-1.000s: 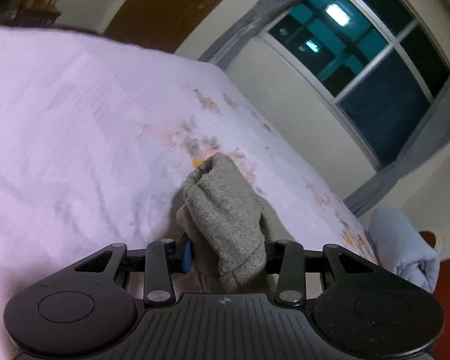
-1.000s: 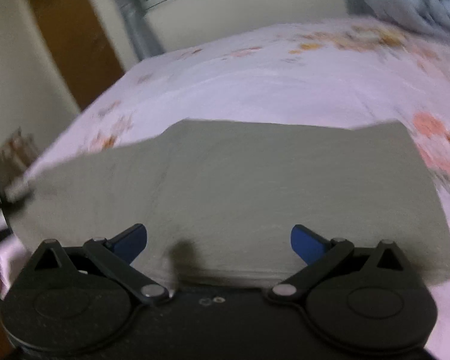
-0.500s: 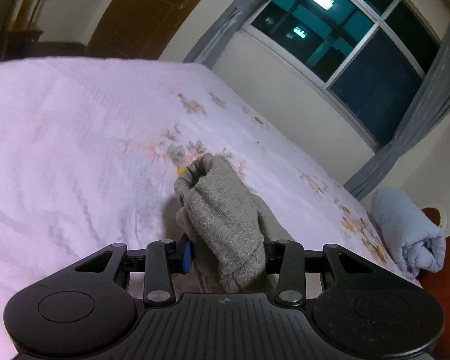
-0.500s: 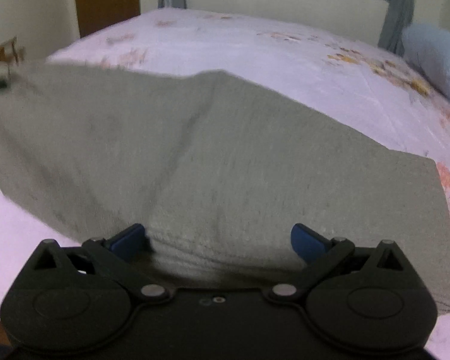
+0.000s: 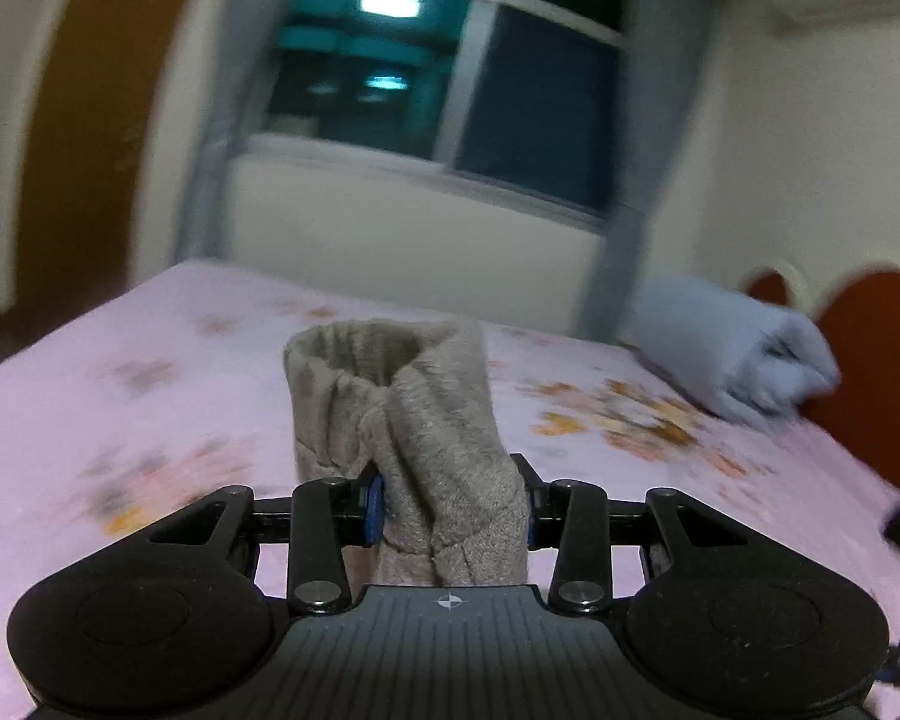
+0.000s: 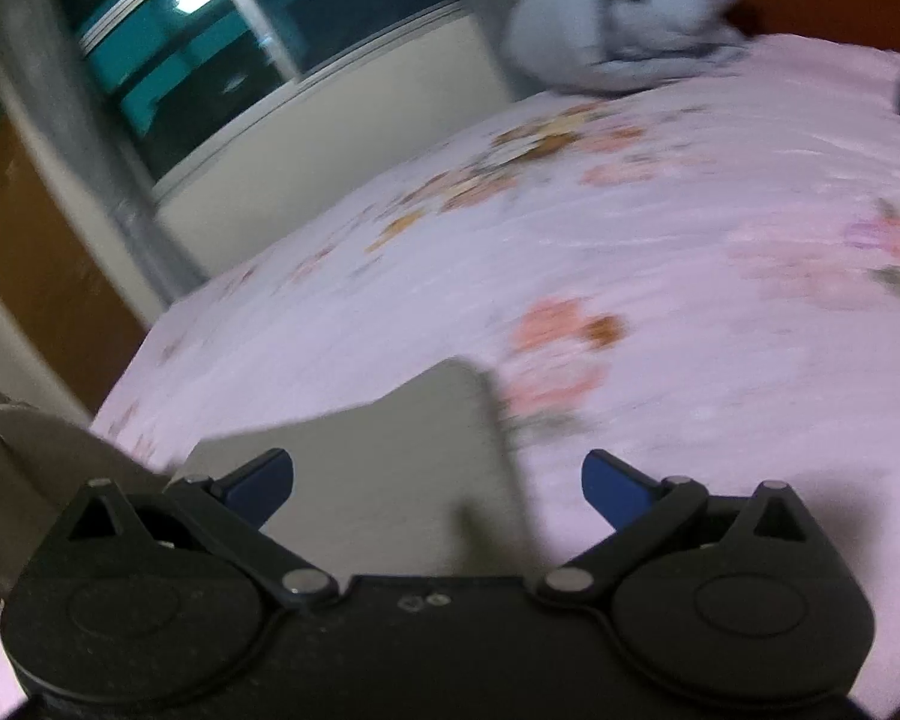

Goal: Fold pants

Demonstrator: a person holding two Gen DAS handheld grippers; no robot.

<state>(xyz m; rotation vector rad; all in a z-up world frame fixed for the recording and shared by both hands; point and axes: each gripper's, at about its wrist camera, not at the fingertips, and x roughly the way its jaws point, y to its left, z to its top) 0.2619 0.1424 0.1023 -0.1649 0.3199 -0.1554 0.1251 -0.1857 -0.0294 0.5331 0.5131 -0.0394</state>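
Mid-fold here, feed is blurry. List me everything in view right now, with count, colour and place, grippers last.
pants: one, grey, bunched end pinched in left gripper, rest hanging over the bed
bed sheet: one, pink with flower print, covering the bed
rolled blanket: one, light blue, far corner of bed by headboard
headboard: one, red-brown, right of bed
window: one, dark, grey curtains beside it
left gripper: black, blue pads, shut on pants
right gripper: black, blue pads, open above pants

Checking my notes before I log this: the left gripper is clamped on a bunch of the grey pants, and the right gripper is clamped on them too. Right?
Not quite. The left gripper is clamped on the grey pants, but the right wrist view shows the right gripper open.
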